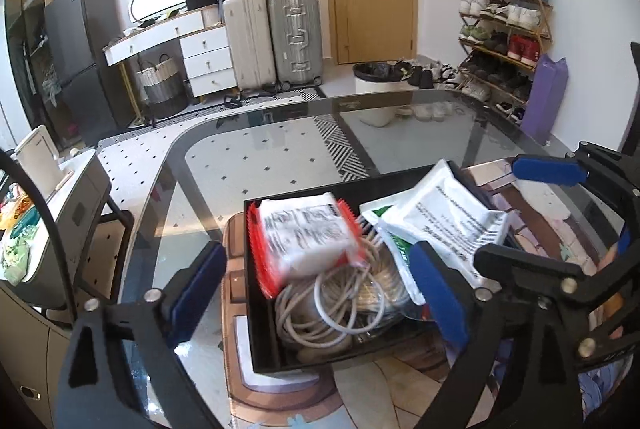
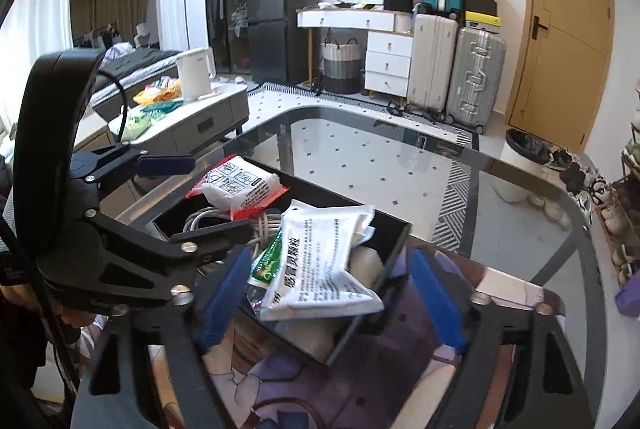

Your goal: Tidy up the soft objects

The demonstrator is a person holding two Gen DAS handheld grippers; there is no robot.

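Glass tabletop [image 1: 280, 133] carries black tray [image 2: 394, 243] holding soft packets and coiled cable [image 1: 340, 305]. Both hand-held grippers [image 1: 320, 289] [image 2: 332, 293] gape, empty. White sachet [image 2: 324, 261] looks light, limp, slippery; pinch its edge.

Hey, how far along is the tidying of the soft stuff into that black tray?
Looks mostly done: the red-edged packet, the white sachet and the coiled cable all sit piled in the black tray. Nothing is in hand; the left claw and right claw are both open beside it. Nothing loose shows on the glass table.
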